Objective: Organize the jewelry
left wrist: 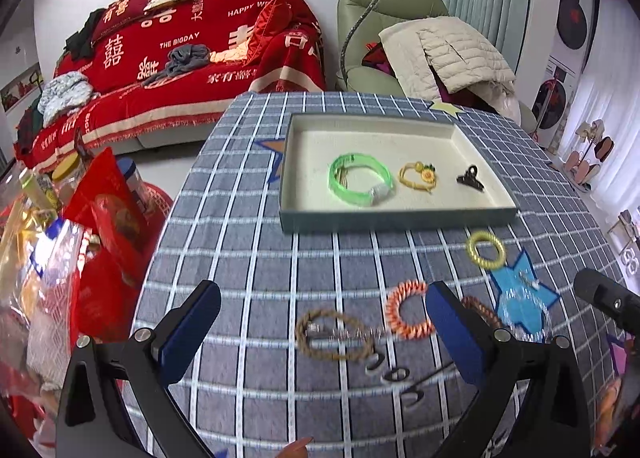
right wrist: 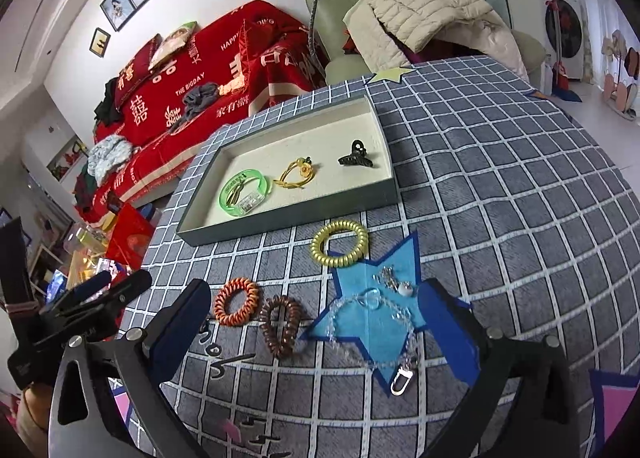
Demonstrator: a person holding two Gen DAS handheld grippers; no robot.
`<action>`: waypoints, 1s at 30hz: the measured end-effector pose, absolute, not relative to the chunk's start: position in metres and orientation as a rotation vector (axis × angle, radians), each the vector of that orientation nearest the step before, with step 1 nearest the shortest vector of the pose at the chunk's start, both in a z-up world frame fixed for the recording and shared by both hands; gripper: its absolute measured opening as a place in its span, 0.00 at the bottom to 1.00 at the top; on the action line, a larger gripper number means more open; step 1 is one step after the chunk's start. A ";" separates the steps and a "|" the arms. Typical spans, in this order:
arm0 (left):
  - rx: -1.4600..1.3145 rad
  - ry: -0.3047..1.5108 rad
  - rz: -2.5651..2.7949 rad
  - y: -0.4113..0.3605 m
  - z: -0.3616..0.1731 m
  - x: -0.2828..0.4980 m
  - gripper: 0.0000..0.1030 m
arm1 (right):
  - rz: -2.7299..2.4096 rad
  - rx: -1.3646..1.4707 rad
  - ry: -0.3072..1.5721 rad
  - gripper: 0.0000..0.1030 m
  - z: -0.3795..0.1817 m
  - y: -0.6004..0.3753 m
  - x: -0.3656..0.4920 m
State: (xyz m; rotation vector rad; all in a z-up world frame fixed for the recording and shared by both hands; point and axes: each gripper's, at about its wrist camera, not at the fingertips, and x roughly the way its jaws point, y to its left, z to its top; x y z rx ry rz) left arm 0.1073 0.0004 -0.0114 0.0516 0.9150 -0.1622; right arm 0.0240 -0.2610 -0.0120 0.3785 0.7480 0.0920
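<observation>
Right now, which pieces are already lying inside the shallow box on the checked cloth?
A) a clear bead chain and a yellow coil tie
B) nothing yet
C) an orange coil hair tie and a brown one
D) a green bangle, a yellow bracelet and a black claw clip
D: the green bangle, yellow bracelet and black claw clip lie on the box lining; the coil ties and the chain lie on the cloth in front of it.
</observation>
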 end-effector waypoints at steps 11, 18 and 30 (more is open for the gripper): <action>0.087 1.017 -0.103 0.012 -0.039 0.072 1.00 | 0.091 0.330 0.863 1.00 -0.037 -0.251 0.004; 0.064 1.068 -0.082 0.023 -0.055 0.061 1.00 | 0.087 0.341 0.905 1.00 -0.053 -0.252 -0.006; 0.033 0.749 -0.183 0.036 -0.046 0.072 1.00 | 0.012 0.375 0.932 1.00 -0.065 -0.272 -0.009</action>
